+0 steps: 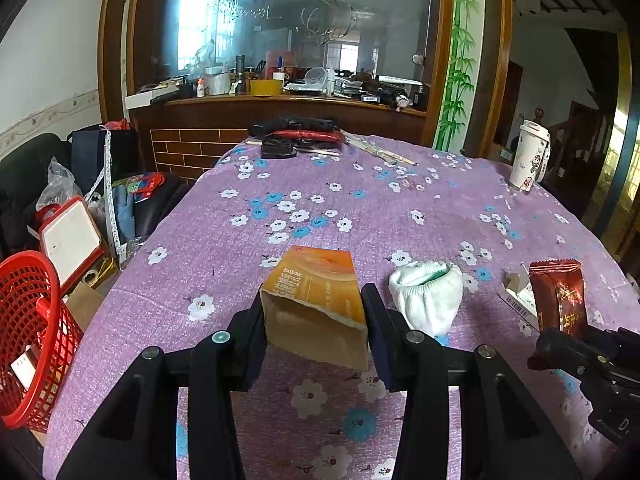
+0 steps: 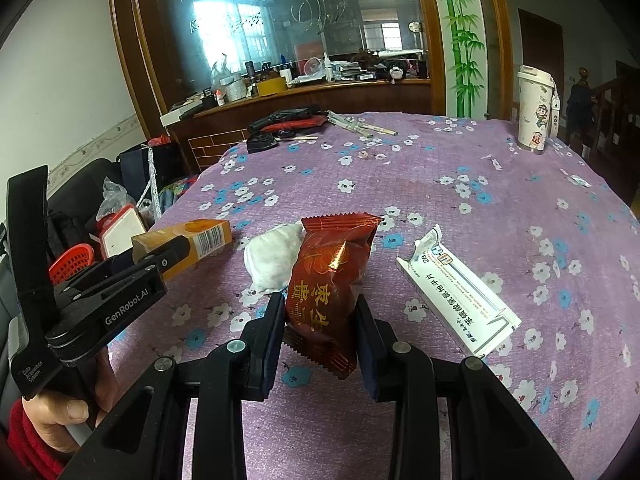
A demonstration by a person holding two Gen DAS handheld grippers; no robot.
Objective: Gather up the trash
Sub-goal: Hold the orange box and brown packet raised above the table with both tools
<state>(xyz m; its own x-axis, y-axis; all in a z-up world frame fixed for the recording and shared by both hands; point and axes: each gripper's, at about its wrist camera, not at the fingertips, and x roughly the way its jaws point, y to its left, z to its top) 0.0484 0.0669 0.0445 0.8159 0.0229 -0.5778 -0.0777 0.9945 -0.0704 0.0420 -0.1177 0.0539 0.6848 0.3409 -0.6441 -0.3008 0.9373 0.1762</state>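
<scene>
My left gripper (image 1: 314, 312) is shut on an orange cardboard box (image 1: 316, 300), held above the purple flowered tablecloth (image 1: 248, 248). From the right wrist view the same orange box (image 2: 192, 242) shows at the left, clamped in the left gripper (image 2: 168, 258). My right gripper (image 2: 320, 320) is shut on a dark red snack wrapper (image 2: 330, 280), lifted over the table. That wrapper (image 1: 558, 296) appears at the right of the left wrist view. A crumpled white tissue (image 1: 428, 296) and an open white medicine box (image 2: 456, 292) lie on the cloth.
A red mesh basket (image 1: 32, 340) stands off the table's left edge, beside bags and clutter. A white lidded cup (image 1: 530, 156) stands at the far right. Black and red items (image 1: 300, 136) and chopsticks (image 1: 380, 152) lie at the far edge. A hand in a red sleeve (image 2: 52, 412) holds the left gripper.
</scene>
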